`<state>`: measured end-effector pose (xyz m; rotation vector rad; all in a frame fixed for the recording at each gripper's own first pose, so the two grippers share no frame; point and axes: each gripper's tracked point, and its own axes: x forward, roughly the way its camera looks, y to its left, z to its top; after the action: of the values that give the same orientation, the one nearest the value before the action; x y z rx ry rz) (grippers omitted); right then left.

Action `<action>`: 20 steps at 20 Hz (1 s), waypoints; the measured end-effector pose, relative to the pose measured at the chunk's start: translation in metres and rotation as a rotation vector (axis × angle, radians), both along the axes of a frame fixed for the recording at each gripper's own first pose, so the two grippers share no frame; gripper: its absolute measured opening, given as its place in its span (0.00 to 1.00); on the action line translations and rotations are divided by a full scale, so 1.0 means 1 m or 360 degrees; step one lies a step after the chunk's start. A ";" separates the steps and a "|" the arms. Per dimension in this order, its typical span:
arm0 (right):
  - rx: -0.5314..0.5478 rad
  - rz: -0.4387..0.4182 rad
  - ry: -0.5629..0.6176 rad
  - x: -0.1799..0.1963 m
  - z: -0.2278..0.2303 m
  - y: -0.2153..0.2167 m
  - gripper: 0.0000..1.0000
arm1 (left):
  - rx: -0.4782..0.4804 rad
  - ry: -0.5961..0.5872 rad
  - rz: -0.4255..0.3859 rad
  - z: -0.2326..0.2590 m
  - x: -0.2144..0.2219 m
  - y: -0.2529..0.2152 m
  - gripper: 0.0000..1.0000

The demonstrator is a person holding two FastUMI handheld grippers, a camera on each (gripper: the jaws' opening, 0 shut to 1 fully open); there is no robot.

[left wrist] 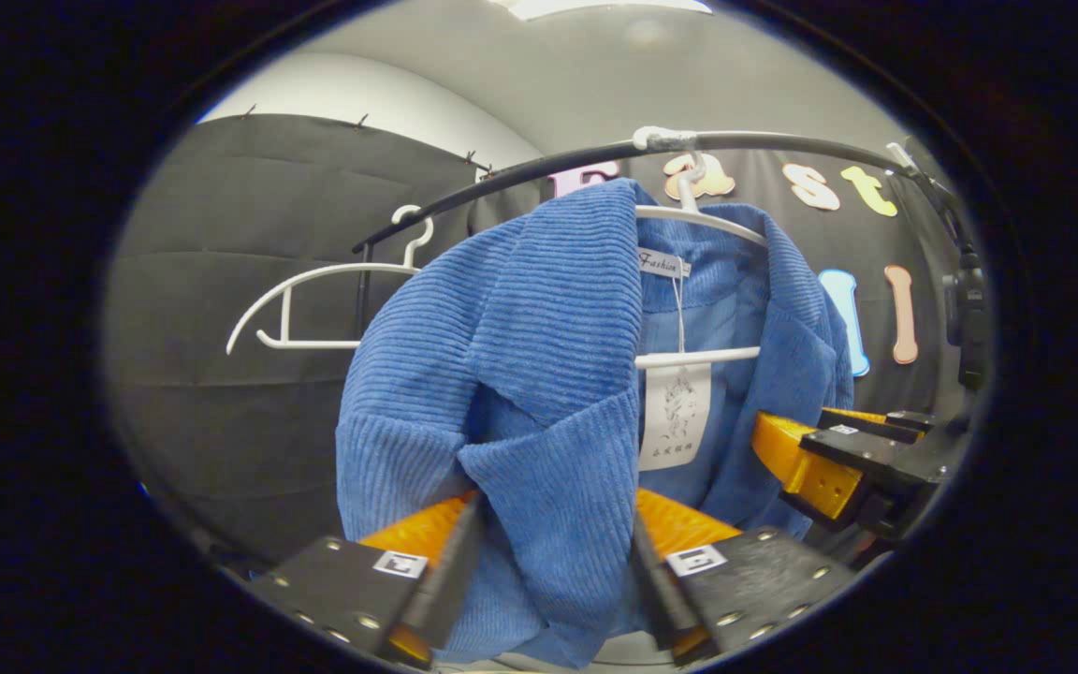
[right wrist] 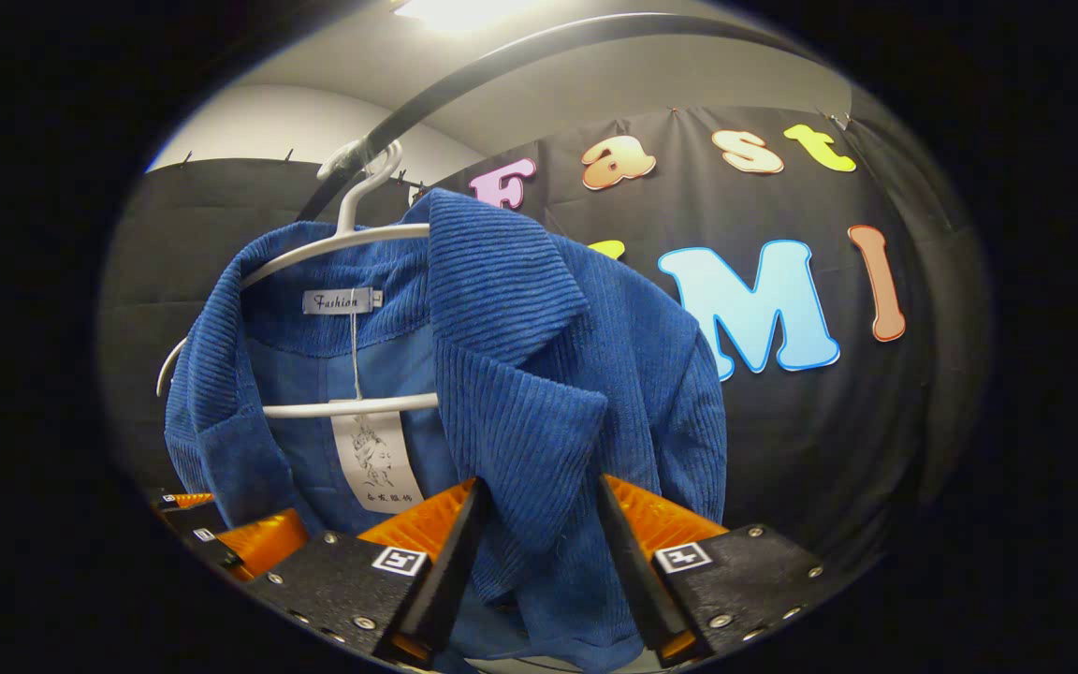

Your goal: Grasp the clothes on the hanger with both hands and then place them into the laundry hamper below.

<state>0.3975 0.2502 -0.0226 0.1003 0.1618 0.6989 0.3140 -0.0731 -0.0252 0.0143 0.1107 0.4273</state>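
Both grippers clamp their jaws on the blue jacket (left wrist: 539, 374): left gripper (left wrist: 553, 562) on one lapel, right gripper (right wrist: 534, 562) on the other, below the white hanger (right wrist: 333, 239).

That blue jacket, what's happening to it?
A person is working two hand-held grippers on a blue corduroy jacket that hangs on a white hanger from a dark rail. The left gripper has one front lapel between its fingers, and the right gripper has the other. The jacket is not off the hanger yet. An empty white hanger hangs beside it.
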 end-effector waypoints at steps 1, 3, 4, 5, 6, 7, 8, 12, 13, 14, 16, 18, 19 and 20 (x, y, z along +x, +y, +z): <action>-0.0009 0.0027 0.0013 -0.002 -0.003 0.003 0.66 | 0.0001 -0.0005 0.0009 0.002 -0.003 0.002 0.63; 0.0025 -0.0047 -0.0034 0.005 0.004 -0.008 0.26 | -0.0038 0.0003 -0.0083 0.000 -0.001 -0.003 0.39; 0.0071 -0.0047 -0.0038 0.005 0.009 -0.012 0.04 | -0.0059 0.0014 -0.0114 0.000 -0.003 -0.006 0.27; 0.0103 -0.0055 -0.0028 0.001 0.009 -0.011 0.01 | -0.0051 0.0011 -0.0115 0.004 -0.005 -0.001 0.14; 0.0113 -0.0080 -0.0040 0.003 0.012 -0.015 0.00 | -0.0027 0.0009 -0.0100 0.008 -0.008 0.002 0.08; 0.0132 -0.0097 -0.0057 0.004 0.017 -0.020 0.00 | -0.0010 0.0017 -0.0123 0.010 -0.010 0.002 0.01; 0.0162 -0.0108 -0.0075 0.003 0.026 -0.024 0.00 | 0.0010 0.0035 -0.0141 0.013 -0.012 -0.001 0.01; 0.0204 -0.0174 -0.0230 0.013 0.066 -0.045 0.00 | -0.0010 0.0009 -0.0161 0.030 -0.024 0.002 0.06; 0.0211 -0.0182 -0.0262 0.013 0.074 -0.047 0.00 | -0.0017 -0.0007 -0.0163 0.037 -0.026 0.004 0.06; 0.0216 -0.0189 -0.0288 0.013 0.081 -0.050 0.00 | -0.0016 -0.0025 -0.0163 0.044 -0.033 0.008 0.06; 0.0233 -0.0234 -0.0352 0.014 0.096 -0.060 0.00 | -0.0012 -0.0061 -0.0162 0.060 -0.046 0.013 0.05; 0.0240 -0.0279 -0.0424 0.017 0.110 -0.066 0.00 | -0.0016 -0.0111 -0.0170 0.077 -0.054 0.017 0.05; 0.0238 -0.0296 -0.0459 0.020 0.117 -0.069 0.00 | -0.0009 -0.0142 -0.0171 0.088 -0.058 0.018 0.06; 0.0233 -0.0307 -0.0487 0.023 0.122 -0.070 0.00 | 0.0001 -0.0172 -0.0172 0.098 -0.061 0.019 0.05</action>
<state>0.4202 0.1802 0.0998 0.1456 -0.1910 0.5249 0.2529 -0.0540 0.0730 -0.0022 0.0032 0.3193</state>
